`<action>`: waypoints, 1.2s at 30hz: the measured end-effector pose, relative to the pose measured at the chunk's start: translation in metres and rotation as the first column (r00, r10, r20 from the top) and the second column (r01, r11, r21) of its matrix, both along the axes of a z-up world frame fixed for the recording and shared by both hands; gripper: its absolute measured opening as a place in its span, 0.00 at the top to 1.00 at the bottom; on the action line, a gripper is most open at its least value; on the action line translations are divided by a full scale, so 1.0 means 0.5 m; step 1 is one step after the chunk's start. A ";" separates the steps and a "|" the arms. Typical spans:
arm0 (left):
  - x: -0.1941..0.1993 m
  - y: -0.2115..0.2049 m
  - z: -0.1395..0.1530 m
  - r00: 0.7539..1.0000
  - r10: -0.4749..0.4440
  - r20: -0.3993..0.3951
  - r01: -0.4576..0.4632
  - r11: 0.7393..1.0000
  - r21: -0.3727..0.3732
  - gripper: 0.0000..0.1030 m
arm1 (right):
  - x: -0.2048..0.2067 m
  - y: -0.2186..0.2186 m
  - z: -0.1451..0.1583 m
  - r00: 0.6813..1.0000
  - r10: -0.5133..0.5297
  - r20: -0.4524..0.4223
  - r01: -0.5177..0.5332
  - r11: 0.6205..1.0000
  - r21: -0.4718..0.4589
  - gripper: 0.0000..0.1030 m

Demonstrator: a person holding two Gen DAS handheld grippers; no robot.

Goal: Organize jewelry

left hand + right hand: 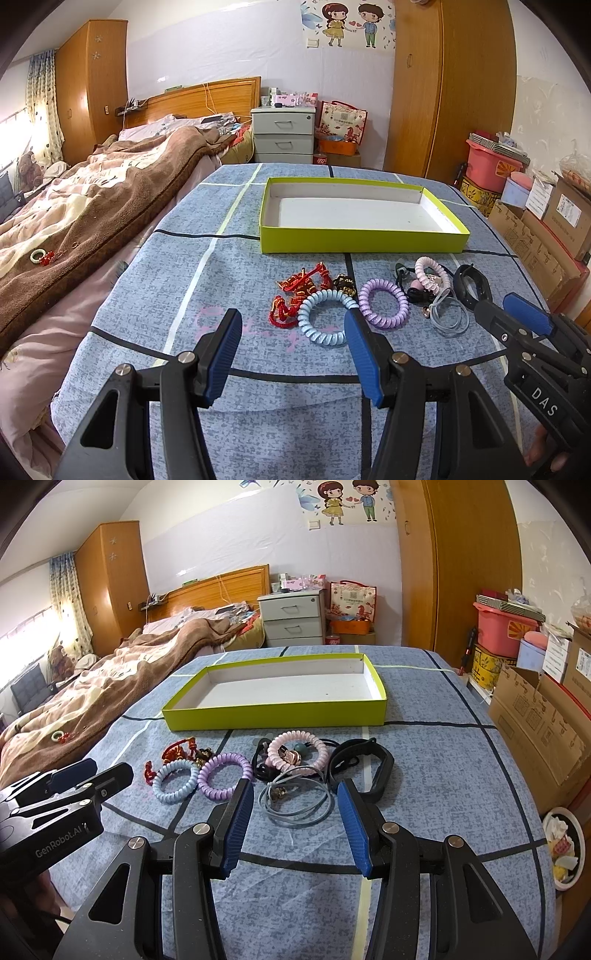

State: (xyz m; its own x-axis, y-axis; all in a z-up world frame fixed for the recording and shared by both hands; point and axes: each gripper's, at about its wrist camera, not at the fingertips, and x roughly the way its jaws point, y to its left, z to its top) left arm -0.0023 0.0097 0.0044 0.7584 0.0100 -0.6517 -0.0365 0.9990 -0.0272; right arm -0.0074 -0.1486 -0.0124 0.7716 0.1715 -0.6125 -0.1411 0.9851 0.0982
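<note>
While both tools hang over the blue bedspread (229, 266) with nothing in them, the job looks barely begun: the green box (273, 716) beyond the fingertips holds nothing, and all the jewelry lies in a loose row between the box and the tools.

Both the left gripper (293, 330) and the right gripper (295, 799) have their jaws spread wide. Just ahead of the left one sits the pale blue coil (325, 317), its near edge close by the right-hand finger; a red knotted cord (295, 295) touches its far side and a purple coil (384, 304) lies just to the right. Ahead of the right tool lies a grey loop (295, 805), with a black band (362, 768) beyond and a pink coil (297, 753) further on.

I would take one ring at a time, straddling a single strand at its near edge, since neighbours touch and may drag along.

Small charms under the pink coil are tangled and hard to tell apart. The dark bit beside the red cord is unclear. Only a sliver of each hand shows.
</note>
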 end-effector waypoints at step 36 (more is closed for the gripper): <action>0.088 0.091 -0.060 0.986 -0.090 -0.142 0.062 0.980 -0.189 0.42 | 0.169 -0.120 -0.063 0.965 -0.066 -0.256 0.051 0.997 -0.063 0.79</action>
